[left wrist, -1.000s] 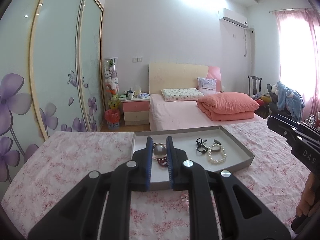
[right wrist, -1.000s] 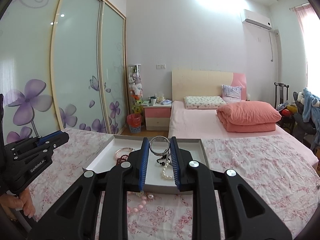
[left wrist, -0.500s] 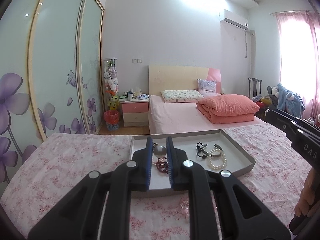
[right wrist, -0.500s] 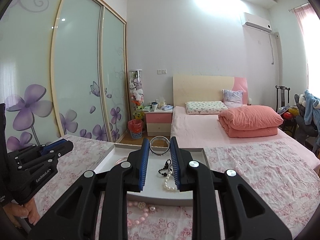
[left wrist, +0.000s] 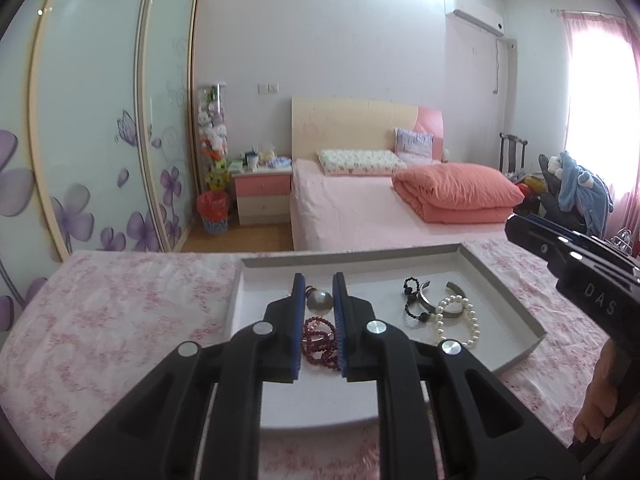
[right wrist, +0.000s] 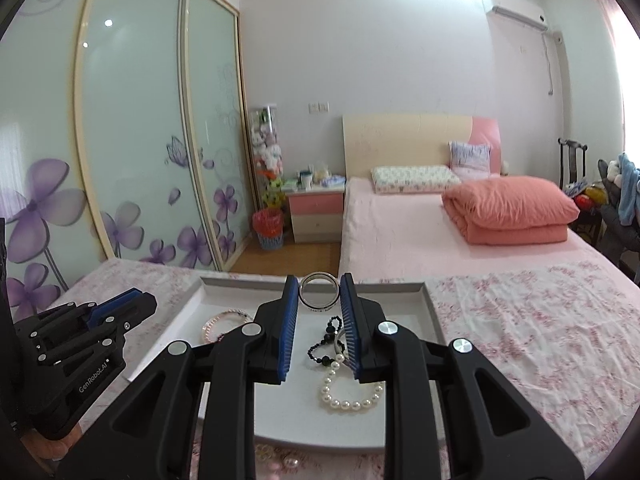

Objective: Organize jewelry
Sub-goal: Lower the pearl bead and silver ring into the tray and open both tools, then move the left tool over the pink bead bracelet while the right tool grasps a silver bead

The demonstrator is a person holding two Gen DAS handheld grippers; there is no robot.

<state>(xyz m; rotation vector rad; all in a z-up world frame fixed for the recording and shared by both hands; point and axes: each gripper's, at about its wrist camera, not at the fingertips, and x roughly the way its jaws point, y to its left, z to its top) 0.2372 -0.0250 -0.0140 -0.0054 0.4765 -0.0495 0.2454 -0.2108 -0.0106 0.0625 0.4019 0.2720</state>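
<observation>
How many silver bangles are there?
2. The right gripper holds one closed bangle over the tray; one open cuff lies in the tray beside the pearl bracelet. More may be hidden.

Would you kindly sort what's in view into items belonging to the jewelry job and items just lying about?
Job: tray, pearl bracelet, black bead bracelet, dark red bead bracelet, silver bangle held in right tongs.

Lying about: folded quilt, nightstand, red bin.

Your stock, item by item:
- Grey tray (left wrist: 516, 312), shallow, on the flowered cloth.
- Silver ring (right wrist: 319, 294), upright, pinched between your right gripper's fingers above the tray.
- Pearl bracelet (right wrist: 352, 390), flat in the tray.
- Black bead string (right wrist: 326, 346), touching the pearls.
- Dark red bead bracelet (left wrist: 318, 340), in the tray.
- Pink bracelet (right wrist: 224, 322), in the tray's left part.
</observation>
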